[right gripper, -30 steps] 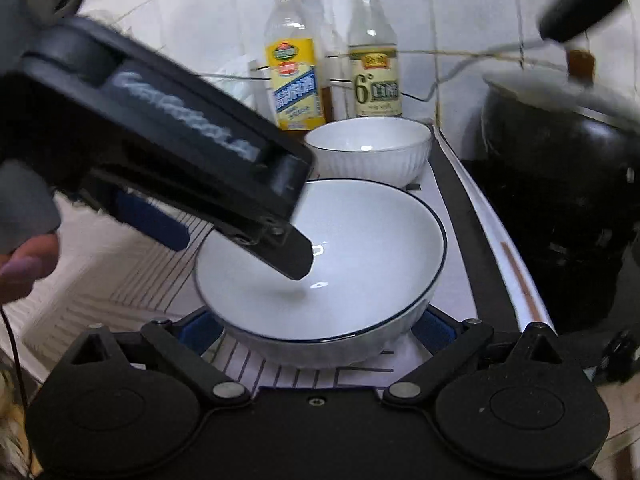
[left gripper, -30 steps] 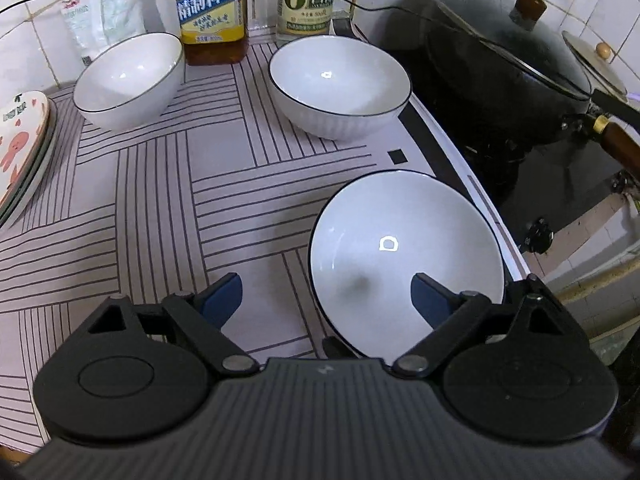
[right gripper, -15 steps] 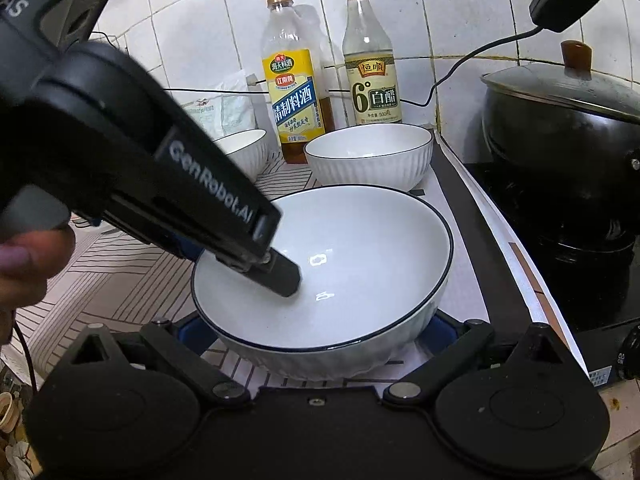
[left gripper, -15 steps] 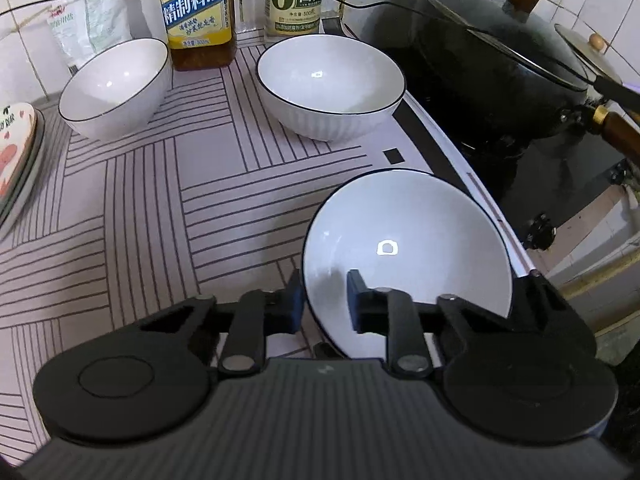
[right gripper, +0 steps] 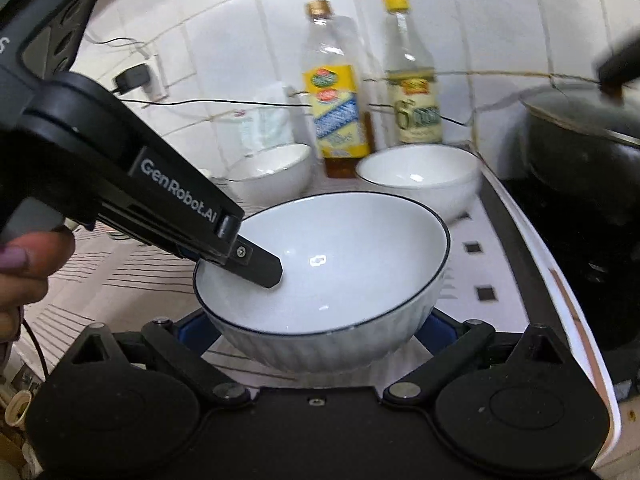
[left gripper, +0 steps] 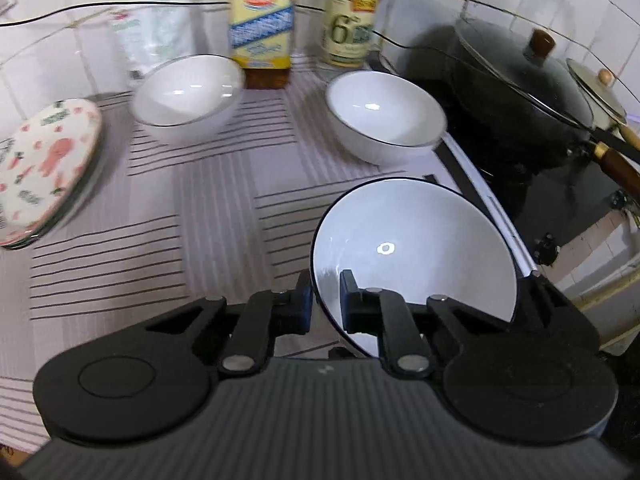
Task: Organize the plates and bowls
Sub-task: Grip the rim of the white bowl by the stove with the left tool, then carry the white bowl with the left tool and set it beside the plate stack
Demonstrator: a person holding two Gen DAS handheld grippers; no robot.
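My left gripper is shut on the near left rim of a white bowl with a dark rim line, one finger inside and one outside. The bowl is tilted and lifted off the striped mat. In the right wrist view the same bowl hangs in front of my right gripper, which is open with its blue pads on either side below the bowl, not touching it. Two more white bowls stand at the back, one on the left and one on the right. Patterned plates are stacked at the far left.
Two bottles stand against the tiled wall behind the bowls. A black lidded wok sits on the stove at the right, past the white counter edge. A cable runs along the wall.
My left gripper closed on the bowl's rim, then lifted and tilted it. The view has swung left, bringing the plates further into view. My right gripper stayed open below the bowl.
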